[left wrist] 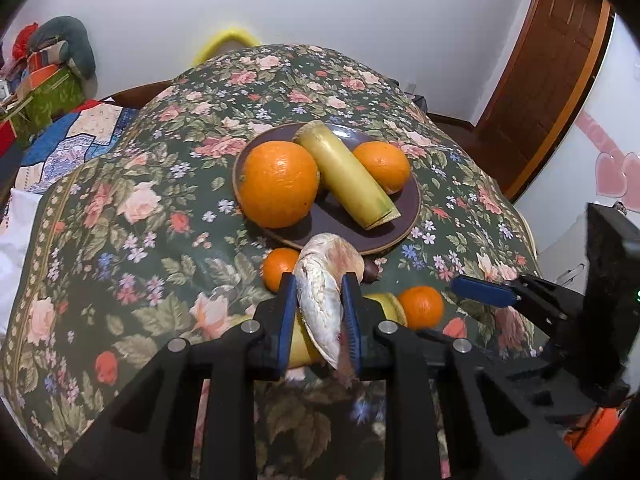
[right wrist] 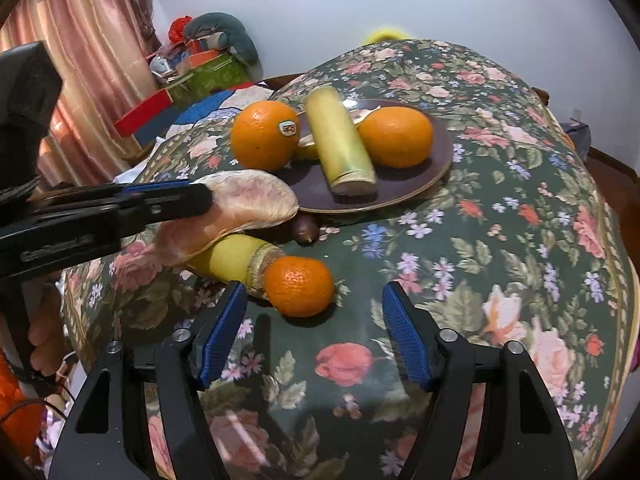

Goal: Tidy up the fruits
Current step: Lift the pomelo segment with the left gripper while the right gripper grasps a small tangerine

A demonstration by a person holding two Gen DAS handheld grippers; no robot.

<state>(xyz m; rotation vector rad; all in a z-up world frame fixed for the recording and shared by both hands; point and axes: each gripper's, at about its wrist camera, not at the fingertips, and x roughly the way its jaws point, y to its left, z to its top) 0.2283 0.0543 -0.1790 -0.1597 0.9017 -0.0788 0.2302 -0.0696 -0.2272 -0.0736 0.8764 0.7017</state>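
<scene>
My left gripper (left wrist: 319,312) is clamped on a pale pinkish pomelo segment (left wrist: 324,292), its blue pads pressed against both sides, and carries it above the floral tablecloth (left wrist: 120,208) just short of the dark plate (left wrist: 404,216). On that plate I see a large orange (left wrist: 278,184), a yellow-green cut stalk (left wrist: 346,174) lying across the middle and a second orange (left wrist: 382,166). My right gripper (right wrist: 314,332) stands open with nothing between its pads, low over the cloth, just in front of a small mandarin (right wrist: 299,286). The mandarin touches a yellow cylinder-shaped piece (right wrist: 236,258). Another mandarin (left wrist: 278,268) lies beside the plate's near rim. A small dark fruit (right wrist: 305,229), maybe a chestnut, sits by the rim.
</scene>
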